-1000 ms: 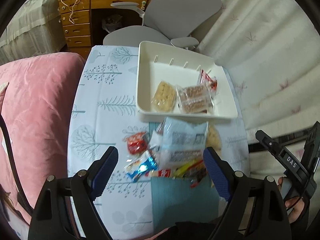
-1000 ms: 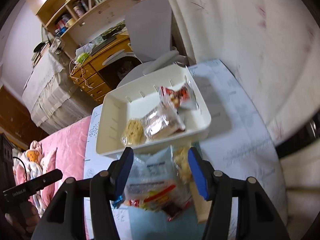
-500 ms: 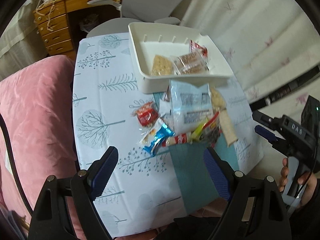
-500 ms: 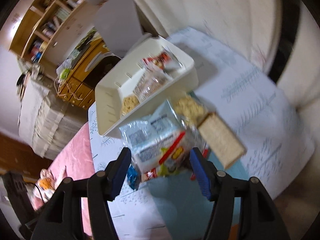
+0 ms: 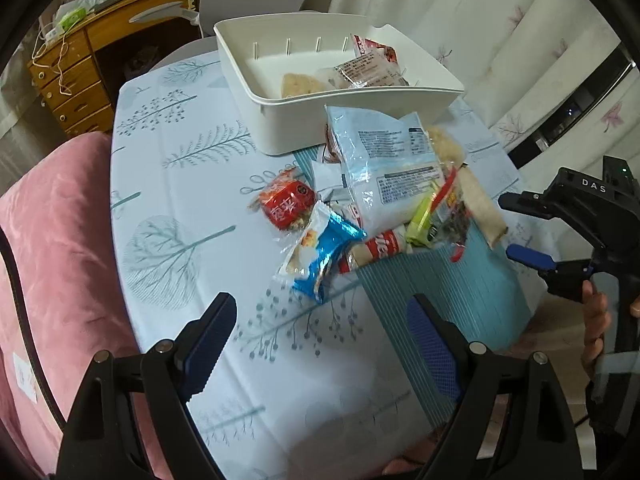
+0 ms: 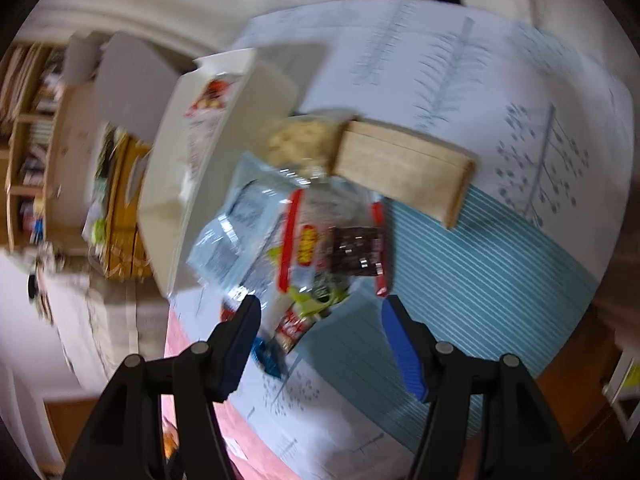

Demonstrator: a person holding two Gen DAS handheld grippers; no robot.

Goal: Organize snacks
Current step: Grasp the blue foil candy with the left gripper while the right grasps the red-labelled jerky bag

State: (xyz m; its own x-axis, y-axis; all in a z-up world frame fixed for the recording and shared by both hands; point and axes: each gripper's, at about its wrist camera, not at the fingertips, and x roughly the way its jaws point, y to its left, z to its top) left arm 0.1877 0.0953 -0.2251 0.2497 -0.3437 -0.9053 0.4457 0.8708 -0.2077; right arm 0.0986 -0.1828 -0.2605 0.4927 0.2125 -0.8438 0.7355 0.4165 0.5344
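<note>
A pile of snack packets lies on the table in front of a white tray (image 5: 280, 120): a pale blue bag (image 5: 384, 160), a red packet (image 5: 286, 204), a blue packet (image 5: 324, 252) and a tan wafer bar (image 6: 404, 168). The tray holds a few wrapped snacks (image 5: 360, 68). My left gripper (image 5: 320, 344) is open and empty, low over the table near the pile. My right gripper (image 6: 320, 340) is open and empty, just short of the pile; it also shows at the right of the left wrist view (image 5: 532, 232). The right wrist view is blurred.
A teal ribbed box (image 5: 448, 292) lies on its side under the pile at the table's near right edge. A pink cushion (image 5: 52, 260) borders the table on the left. A grey chair and a wooden desk (image 5: 80, 68) stand behind the table. Curtains hang on the right.
Both grippers have pulled back and dropped lower, away from the tray. The right gripper has rolled, so its view tilts and blurs. Both stay open.
</note>
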